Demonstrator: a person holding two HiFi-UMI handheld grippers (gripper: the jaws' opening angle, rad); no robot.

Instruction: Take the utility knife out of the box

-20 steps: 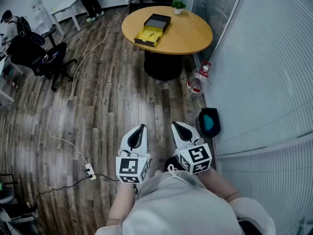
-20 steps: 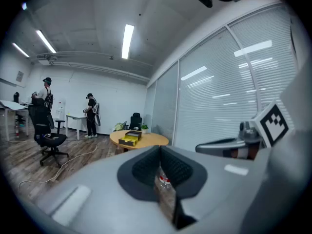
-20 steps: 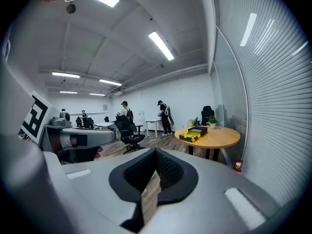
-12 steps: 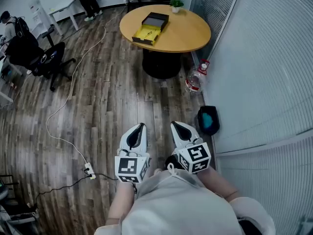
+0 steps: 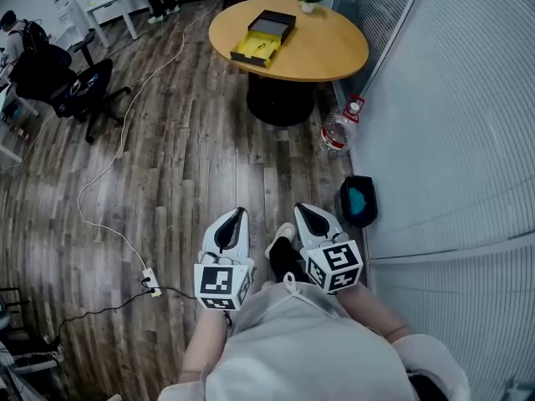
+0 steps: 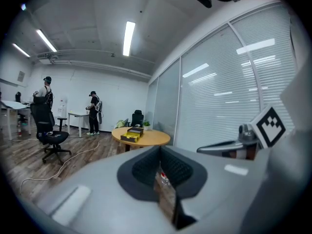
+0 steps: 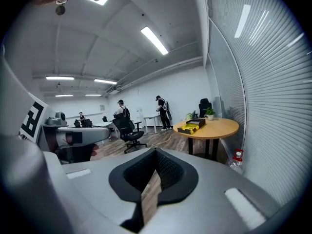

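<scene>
The box (image 5: 262, 38) lies open on the round wooden bench (image 5: 322, 53), near its left edge. It has a shallow black half farther off and a yellow-lined half nearer. The utility knife (image 5: 260, 47) shows only as a thin dark sliver on the yellow lining, too small to make out.

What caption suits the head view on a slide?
Both shut, the left gripper and right gripper hover above a wood floor; an open box sits on the round table ahead.
</scene>
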